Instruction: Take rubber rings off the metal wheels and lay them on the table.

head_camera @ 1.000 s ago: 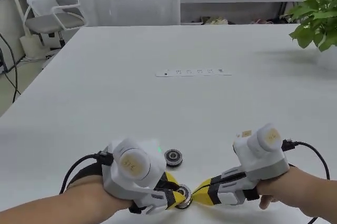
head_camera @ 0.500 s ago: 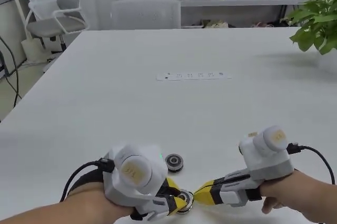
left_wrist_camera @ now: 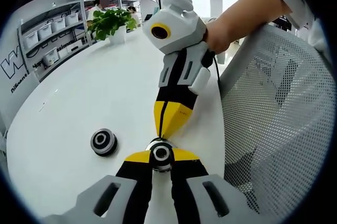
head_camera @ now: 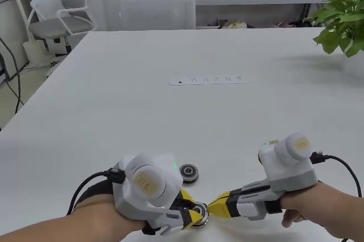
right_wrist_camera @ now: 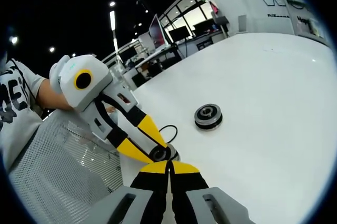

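- The left gripper (head_camera: 195, 214) is held low at the near edge of the white table (head_camera: 170, 117). Its yellow-tipped jaws are closed only partway, and a metal wheel (left_wrist_camera: 161, 153) is clamped between them.
- In the left gripper view the metal wheel is seen face-on. One yellow tip is pressed against each side of its rim, and its hub sits in the middle of the gap.
- The right gripper (right_wrist_camera: 168, 168) is brought in from the opposite side, so that the two grippers meet nose to nose.
- The right gripper's jaws are pressed together into a single point, with no gap seen between the yellow tips.
- That point is laid against the rim of the metal wheel (whether a bit of rubber is caught between the tips cannot be told).
- A second metal wheel (head_camera: 188, 172) is seen lying flat on the table, just beyond the left gripper and apart from both sets of jaws.
- A dark rubber ring (left_wrist_camera: 94, 142) is seated around the rim of the second metal wheel.
- Each gripper is grasped from behind by a person's hand, and a black cable is trailed from each.
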